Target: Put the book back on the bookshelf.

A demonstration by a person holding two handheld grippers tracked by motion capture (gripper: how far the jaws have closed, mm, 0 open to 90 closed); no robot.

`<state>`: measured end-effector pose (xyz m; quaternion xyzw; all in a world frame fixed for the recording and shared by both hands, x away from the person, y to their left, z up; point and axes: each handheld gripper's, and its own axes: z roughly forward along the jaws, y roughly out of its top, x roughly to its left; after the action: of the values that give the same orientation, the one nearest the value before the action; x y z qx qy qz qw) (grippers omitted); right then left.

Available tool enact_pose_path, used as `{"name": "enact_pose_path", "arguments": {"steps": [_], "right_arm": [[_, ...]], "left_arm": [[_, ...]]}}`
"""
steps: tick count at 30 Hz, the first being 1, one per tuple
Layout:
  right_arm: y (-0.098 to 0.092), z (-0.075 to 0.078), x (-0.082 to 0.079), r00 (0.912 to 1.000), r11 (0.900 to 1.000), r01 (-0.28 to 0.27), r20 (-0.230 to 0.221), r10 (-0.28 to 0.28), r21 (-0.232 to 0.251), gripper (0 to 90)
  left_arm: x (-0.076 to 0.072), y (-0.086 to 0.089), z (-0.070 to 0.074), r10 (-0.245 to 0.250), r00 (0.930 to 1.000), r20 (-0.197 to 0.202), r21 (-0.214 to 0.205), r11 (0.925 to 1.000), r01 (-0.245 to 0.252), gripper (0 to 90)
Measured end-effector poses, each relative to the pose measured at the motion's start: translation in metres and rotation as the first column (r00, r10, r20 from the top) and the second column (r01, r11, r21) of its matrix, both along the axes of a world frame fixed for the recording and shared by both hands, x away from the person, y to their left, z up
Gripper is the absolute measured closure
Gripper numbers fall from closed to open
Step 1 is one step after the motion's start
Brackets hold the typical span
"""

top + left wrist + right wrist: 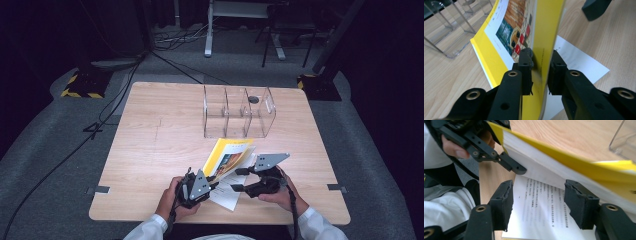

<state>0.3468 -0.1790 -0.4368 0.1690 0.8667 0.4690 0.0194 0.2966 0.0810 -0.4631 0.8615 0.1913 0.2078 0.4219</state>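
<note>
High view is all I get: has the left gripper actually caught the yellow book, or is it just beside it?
Observer: The left gripper is shut on the yellow book; its pads press the cover from both sides.
Operator: And the right one?
Observer: The right gripper is open, its jaws apart over a printed page and touching nothing.
Operator: Is the book lying flat?
Observer: No. The held part is lifted off the open page, which lies on the table.
</note>
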Motion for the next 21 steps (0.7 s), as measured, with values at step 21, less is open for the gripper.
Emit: {"name": "enact_pose_path", "arguments": {"steps": [21], "right_arm": [[0.026, 0.026, 0.008, 0.9489, 0.9775, -0.206, 0.235, 0.211, -0.045, 30.5]], "left_arm": [[-0.004, 0.042, 0.011, -0.08, 0.9965, -0.024, 0.006, 0.9968, 0.08, 82.6]]}}
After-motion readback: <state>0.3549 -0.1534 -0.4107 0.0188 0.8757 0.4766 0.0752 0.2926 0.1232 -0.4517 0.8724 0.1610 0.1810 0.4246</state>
